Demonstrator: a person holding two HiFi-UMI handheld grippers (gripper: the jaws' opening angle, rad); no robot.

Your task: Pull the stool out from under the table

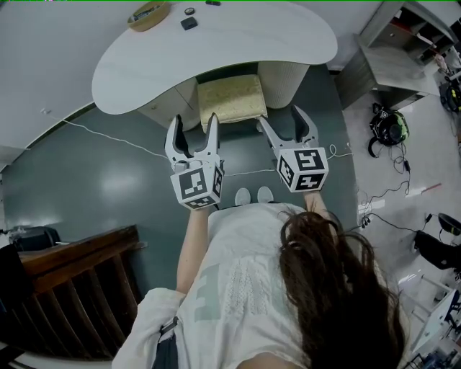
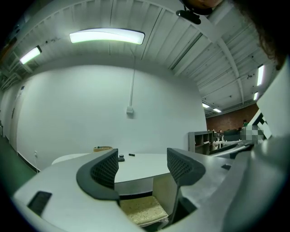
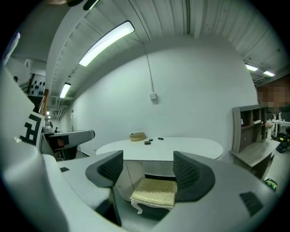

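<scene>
Head view: stool [image 1: 232, 99] w/ yellowish padded seat sits upper centre of frame, back part tucked under the front edge of the white curved tabletop [image 1: 216, 50], front part sticking out over the dark floor [image 1: 94, 187]. Left claw [image 1: 194, 121] & right claw [image 1: 279, 115] hover just below the stool in frame, one toward each front corner, neither touching it. Both released: pads wide apart, nothing between them. Left gripper view shows the seat low, below the gap; right gripper view shows seat & one white carved leg centred between the pads. At top of frame on the tabletop: what looks like a woven bowl [image 1: 149, 14] and small dark items [image 1: 189, 23], too small to ID.
</scene>
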